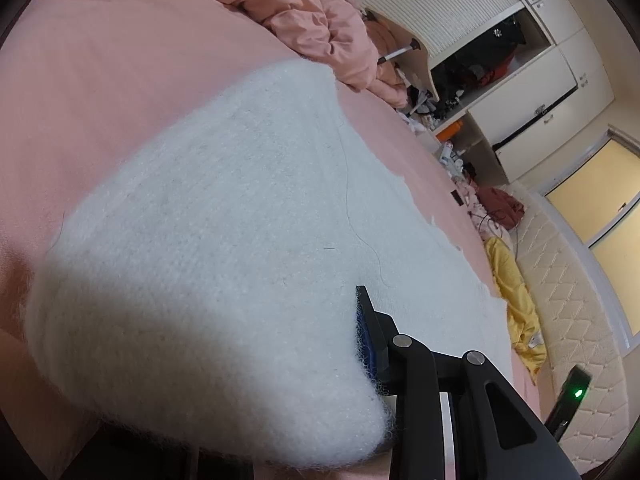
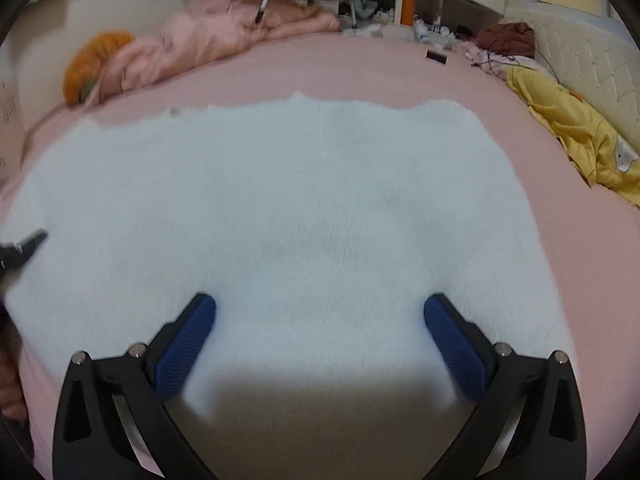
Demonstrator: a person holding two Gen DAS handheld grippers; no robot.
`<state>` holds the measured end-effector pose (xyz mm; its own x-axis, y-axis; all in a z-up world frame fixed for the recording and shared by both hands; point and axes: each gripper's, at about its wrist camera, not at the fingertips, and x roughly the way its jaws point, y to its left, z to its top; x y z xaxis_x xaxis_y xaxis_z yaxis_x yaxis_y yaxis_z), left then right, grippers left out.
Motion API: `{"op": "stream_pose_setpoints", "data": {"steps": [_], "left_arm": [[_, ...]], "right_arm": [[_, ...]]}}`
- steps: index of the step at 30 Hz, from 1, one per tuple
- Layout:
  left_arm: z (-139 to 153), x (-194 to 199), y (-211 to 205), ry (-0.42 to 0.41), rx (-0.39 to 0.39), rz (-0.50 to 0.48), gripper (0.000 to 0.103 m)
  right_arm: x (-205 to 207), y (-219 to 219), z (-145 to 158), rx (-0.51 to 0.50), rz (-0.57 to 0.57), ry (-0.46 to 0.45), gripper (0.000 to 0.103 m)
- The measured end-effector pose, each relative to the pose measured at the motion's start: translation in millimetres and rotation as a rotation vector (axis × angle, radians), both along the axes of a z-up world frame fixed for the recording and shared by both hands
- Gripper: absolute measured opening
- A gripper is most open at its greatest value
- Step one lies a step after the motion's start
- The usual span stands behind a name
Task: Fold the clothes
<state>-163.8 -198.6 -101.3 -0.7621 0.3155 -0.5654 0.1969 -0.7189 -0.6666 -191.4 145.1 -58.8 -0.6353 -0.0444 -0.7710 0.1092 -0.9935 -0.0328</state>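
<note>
Sweater (image 2: pixel 280 216), white and fuzzy, lies flat mid-frame on the pink bedsheet (image 2: pixel 360 68). Left gripper (image 1: pixel 362 330) pinches its near edge, lower centre. Right gripper (image 2: pixel 320 340) hangs wide open over the hem, nothing between its pads. Bare sheet beyond the far edge.

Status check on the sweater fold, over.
Left claw shut on white sweater edge. Right claw open over it, empty. Sweater flat on pink bed. Nothing blocking.

A home bedroom: pink-sheeted bed (image 2: pixel 360 68), quilted headboard (image 2: pixel 592 60), rumpled duvet (image 1: pixel 320 28), cluttered white wardrobe (image 1: pixel 532 76).
</note>
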Motion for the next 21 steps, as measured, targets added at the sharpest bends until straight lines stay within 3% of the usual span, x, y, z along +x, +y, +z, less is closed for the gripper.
{"op": "stream_pose_setpoints", "data": {"steps": [3, 6, 9, 12, 17, 21], "left_arm": [[4, -1, 3, -0.024, -0.022, 0.003, 0.029], [12, -5, 6, -0.080, -0.044, 0.015, 0.029], [34, -11, 19, -0.132, -0.157, 0.026, 0.029], [72, -12, 47, -0.105, -0.343, 0.040, 0.026], [134, -17, 116, 0.021, -0.607, 0.030, 0.024], [161, -21, 207, 0.135, -0.889, -0.073, 0.023]], "right_arm": [[3, 1, 13, -0.031, 0.028, -0.029, 0.103], [23, 31, 41, -0.165, 0.061, 0.004, 0.103], [40, 65, 59, -0.223, 0.047, 0.013, 0.103], [44, 102, 68, -0.309, -0.047, 0.014, 0.103], [36, 175, 89, -0.582, -0.239, 0.056, 0.103], [43, 205, 107, -0.613, -0.292, 0.119, 0.103]]}}
